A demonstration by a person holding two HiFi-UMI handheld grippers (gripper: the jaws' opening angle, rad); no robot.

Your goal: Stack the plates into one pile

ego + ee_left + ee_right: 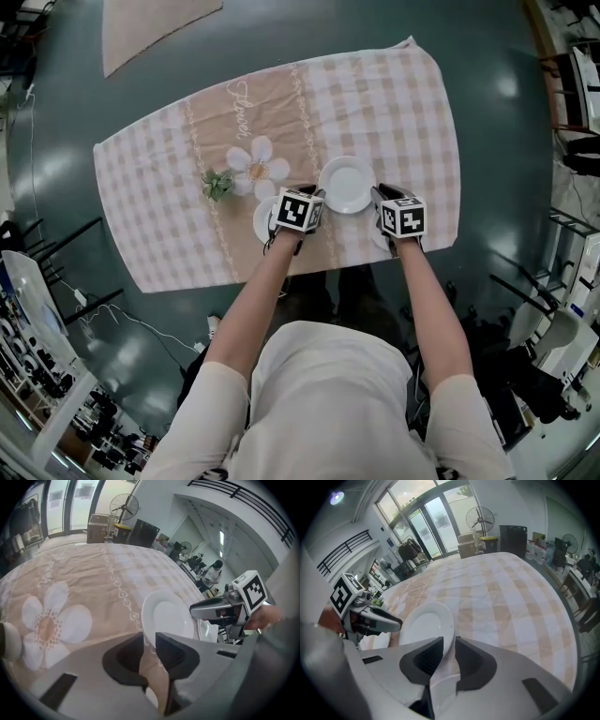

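Head view: the left claw (149, 641) and right claw (449, 649), each narrowly parted and gripping nothing, flank the middle plate (347, 185) on the worktop (281, 37), with the near left plate (262, 221) and near right plate (441, 693) beneath them. The risk: a shallow bite on a thin rim may slip, or pinch the cloth (394, 103) too.
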